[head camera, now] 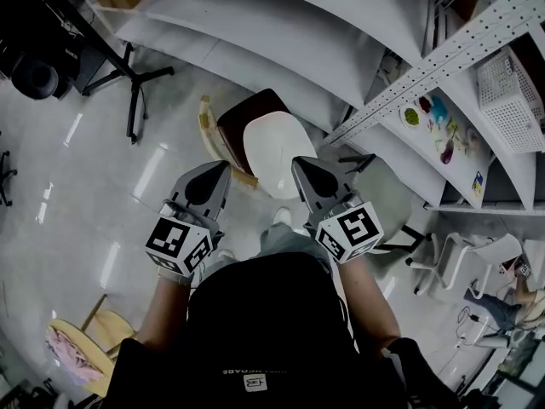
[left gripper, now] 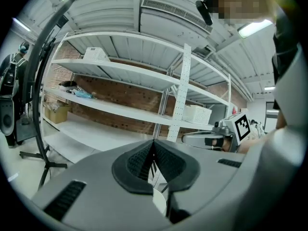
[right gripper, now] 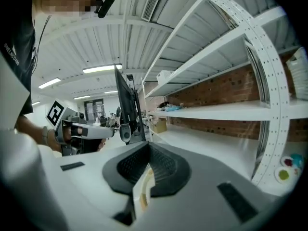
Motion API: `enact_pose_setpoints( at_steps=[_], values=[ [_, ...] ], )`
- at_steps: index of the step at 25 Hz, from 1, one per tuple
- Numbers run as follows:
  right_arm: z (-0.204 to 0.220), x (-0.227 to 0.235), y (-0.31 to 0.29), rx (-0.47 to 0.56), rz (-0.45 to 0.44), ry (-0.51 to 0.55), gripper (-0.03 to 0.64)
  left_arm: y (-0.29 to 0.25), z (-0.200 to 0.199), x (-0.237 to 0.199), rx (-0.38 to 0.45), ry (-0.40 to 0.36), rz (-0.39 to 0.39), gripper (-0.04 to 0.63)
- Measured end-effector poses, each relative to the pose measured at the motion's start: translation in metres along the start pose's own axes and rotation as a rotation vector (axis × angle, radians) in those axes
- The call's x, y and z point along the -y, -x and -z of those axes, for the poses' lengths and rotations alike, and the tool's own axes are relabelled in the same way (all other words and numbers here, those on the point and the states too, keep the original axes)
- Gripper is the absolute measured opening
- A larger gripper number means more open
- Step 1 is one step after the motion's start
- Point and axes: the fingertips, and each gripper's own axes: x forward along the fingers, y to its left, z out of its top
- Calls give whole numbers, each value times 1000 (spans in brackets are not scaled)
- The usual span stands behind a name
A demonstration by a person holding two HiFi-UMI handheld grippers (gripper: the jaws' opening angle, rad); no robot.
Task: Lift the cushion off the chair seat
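Note:
In the head view a white oval cushion (head camera: 271, 153) lies on a wooden chair with a dark red seat (head camera: 249, 112). My left gripper (head camera: 210, 180) hovers at the cushion's left edge and my right gripper (head camera: 308, 175) at its right edge, both pointing forward, neither touching it. In the left gripper view the left gripper (left gripper: 153, 145) has its dark pads (left gripper: 139, 163) pressed together with nothing between them. The right gripper (right gripper: 148, 148) is likewise shut and empty. Both gripper views look over the chair at the shelves, so the cushion is mostly hidden there.
A white metal shelving rack (head camera: 443, 58) runs along the right and back, with a white basket (head camera: 511, 88) on it. A black tripod stand (head camera: 129, 75) is at the left. A round wooden stool with pink cloth (head camera: 81, 348) stands at the lower left, white chairs (head camera: 460, 258) at the right.

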Motion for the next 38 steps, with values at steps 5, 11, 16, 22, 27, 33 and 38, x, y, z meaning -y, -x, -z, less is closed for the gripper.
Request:
enact_pose_setpoints(
  at_steps=[5, 11, 16, 22, 27, 33, 38],
  values=[
    [-4, 53, -4, -4, -32, -14, 11, -42, -6, 9, -25, 5, -46, 14],
    [-2, 102, -11, -13, -68, -38, 11, -76, -9, 15, -46, 6, -113, 12],
    [4, 140, -14, -26, -57, -62, 11, -93, -2, 17, -73, 20, -146, 14],
    [16, 169, -19, -48, -19, -93, 11, -103, 3, 12, -96, 29, -153, 12],
    [23, 180, -31, -70, 9, -89, 11, -107, 1, -3, -93, 26, -148, 14],
    [50, 192, -51, -140, 49, -90, 11, -116, 8, -25, -108, 24, -129, 14],
    [77, 200, -71, -208, 64, -94, 11, -121, 20, -44, -130, 32, -134, 14]
  ],
)
